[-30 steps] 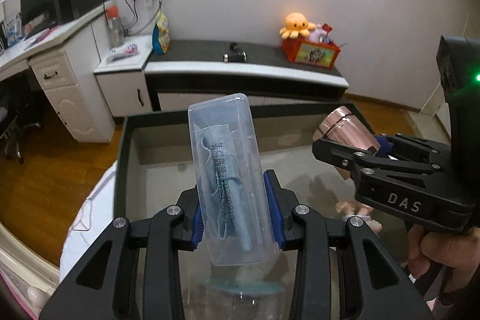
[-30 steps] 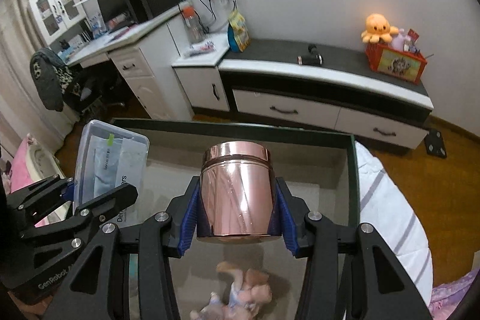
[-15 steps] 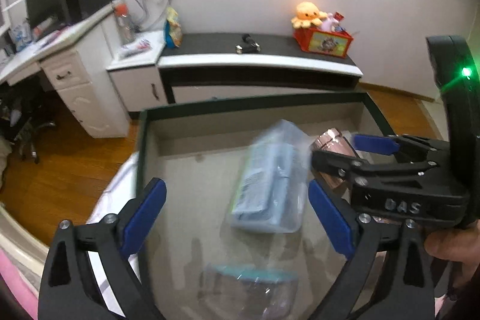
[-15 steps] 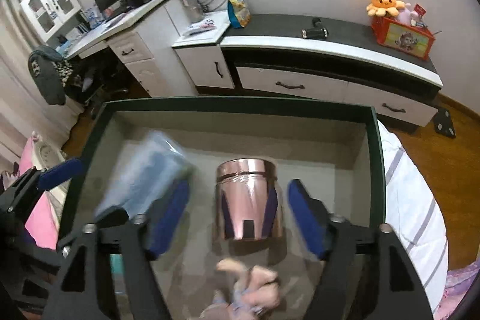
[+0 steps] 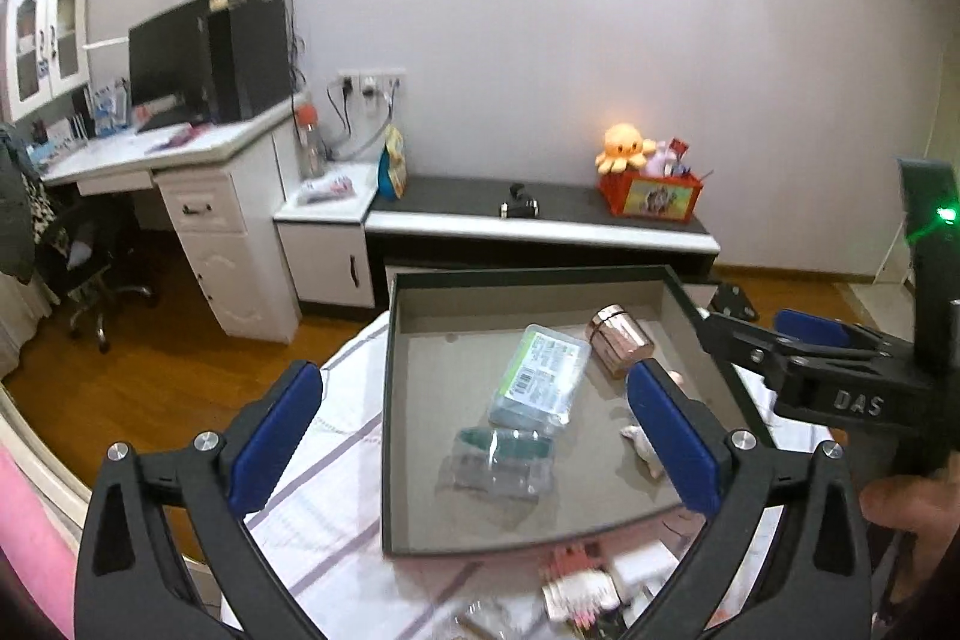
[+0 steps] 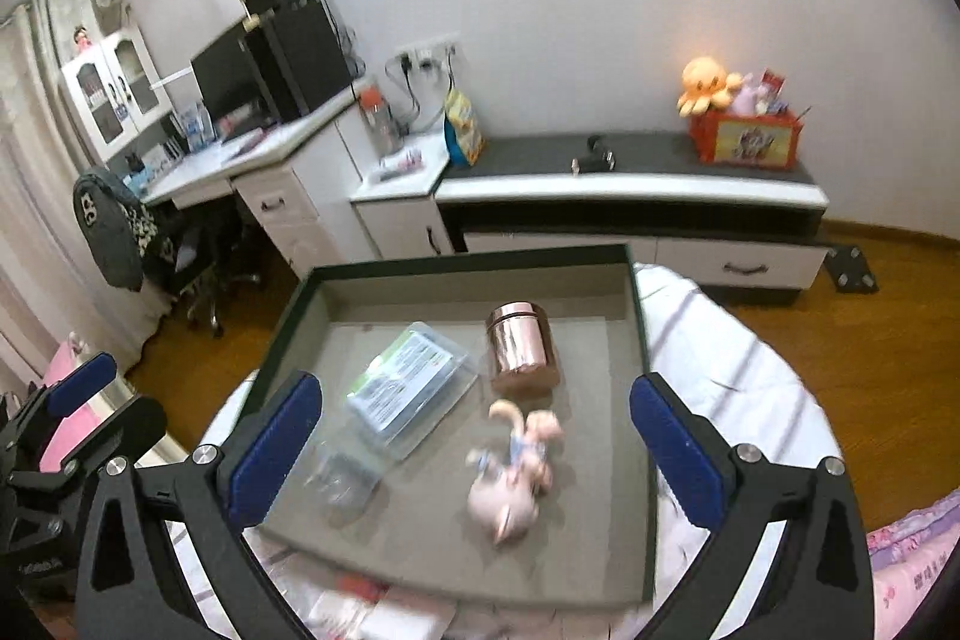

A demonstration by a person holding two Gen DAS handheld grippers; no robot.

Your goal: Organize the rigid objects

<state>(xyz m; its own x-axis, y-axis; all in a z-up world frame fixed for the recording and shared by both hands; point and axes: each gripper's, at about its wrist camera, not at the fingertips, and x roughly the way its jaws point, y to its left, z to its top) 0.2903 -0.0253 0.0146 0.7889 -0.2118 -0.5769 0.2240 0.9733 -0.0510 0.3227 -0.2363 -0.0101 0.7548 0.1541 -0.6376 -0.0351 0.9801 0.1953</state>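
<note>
Both grippers, left (image 5: 474,436) and right (image 6: 474,436), hang above the tray (image 5: 528,277) with fingers opening wide and nothing between them. The case (image 5: 537,377) and tin (image 6: 521,349) lie inside. Next pick: lift clear, then approach the clutter (image 5: 579,589) squarely.

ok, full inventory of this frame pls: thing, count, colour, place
shallow rectangular box: 1, dark green rim, grey inside, on striped cloth
clear plastic case: 1, bluish contents, flat in box, left of the can
rose-gold metal can: 1, upright in box
small figurine: 1, pink, lying near the can
clear packet: 1, teal strip, box front left
orange octopus plush: 1, on far cabinet
left gripper: 1, black, blue pads, opening, empty
right gripper: 1, same, opening, empty
</note>
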